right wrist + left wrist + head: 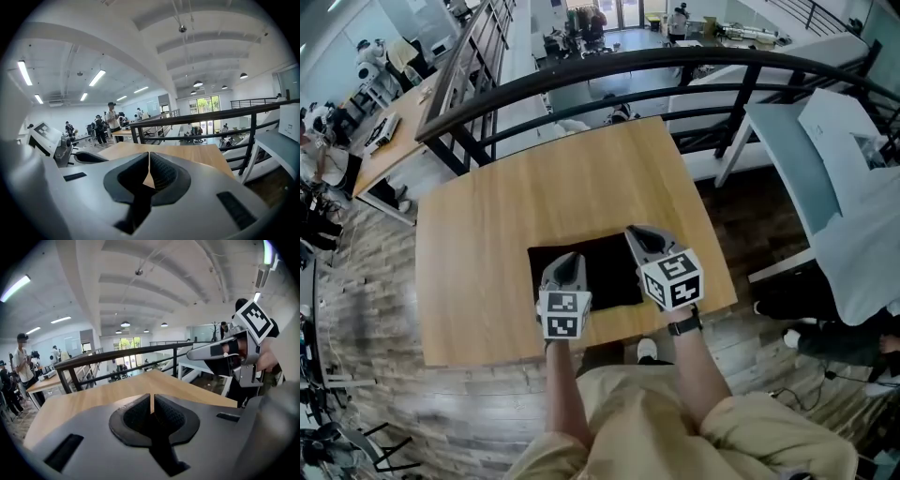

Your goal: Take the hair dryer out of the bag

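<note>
Both grippers closed and empty above the bag, hair dryer not yet in sight

Head view: a flat black bag (pixel 607 270) lies on the wooden table (pixel 487 244) close to its near edge, with the left gripper (pixel 570 261) over its left part and the right gripper (pixel 639 236) over its right part, near each other. No hair dryer shows, so it is presumably inside, and I cannot find the bag's mouth.

Left gripper view: its jaws meet with nothing between them. Bare tabletop lies beyond and the other gripper is at the right.

Right gripper view: its jaws are likewise together and hold nothing.

Risks: closed jaws pressed down would only shove the fabric. A blind pinch may catch cloth alone, or cloth and dryer together. A pull toward the near edge could drag the unpinned bag off the table. The grippers could also knock together.
</note>
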A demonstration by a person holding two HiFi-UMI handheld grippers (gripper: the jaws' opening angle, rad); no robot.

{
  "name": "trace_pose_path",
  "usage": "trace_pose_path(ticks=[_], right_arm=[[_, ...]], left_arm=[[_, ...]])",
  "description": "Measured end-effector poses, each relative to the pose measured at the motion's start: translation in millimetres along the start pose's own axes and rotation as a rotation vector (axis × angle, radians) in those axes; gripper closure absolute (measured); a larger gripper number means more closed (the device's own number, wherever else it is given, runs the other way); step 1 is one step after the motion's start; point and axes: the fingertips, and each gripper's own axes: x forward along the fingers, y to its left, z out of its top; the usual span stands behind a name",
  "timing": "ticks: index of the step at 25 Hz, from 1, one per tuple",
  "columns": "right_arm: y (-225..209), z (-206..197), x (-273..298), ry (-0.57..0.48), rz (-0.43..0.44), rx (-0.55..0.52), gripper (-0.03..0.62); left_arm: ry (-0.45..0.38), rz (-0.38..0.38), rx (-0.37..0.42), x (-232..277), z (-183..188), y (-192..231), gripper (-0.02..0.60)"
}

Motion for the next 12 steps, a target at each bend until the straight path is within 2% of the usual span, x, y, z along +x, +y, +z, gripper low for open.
trace_pose_path(ticks=[3, 6, 9, 12], right_arm=[[3, -9, 16, 0.035, 0.004, 0.0, 0.577], [5, -19, 31, 0.076, 0.017, -0.009, 0.577], [0, -29, 41, 0.108, 0.015, -0.004, 0.577], [-6, -40, 50, 0.139, 0.005, 0.007, 0.577]], left_arm=[[0.072, -0.047, 0.002, 19, -21, 2, 0.557], [0.138, -0.067, 0.004, 38, -41, 8, 0.492], [0.2, -0.08, -0.012, 55, -61, 11, 0.466], [0.284, -0.114, -0.039, 69, -85, 12, 0.364]])
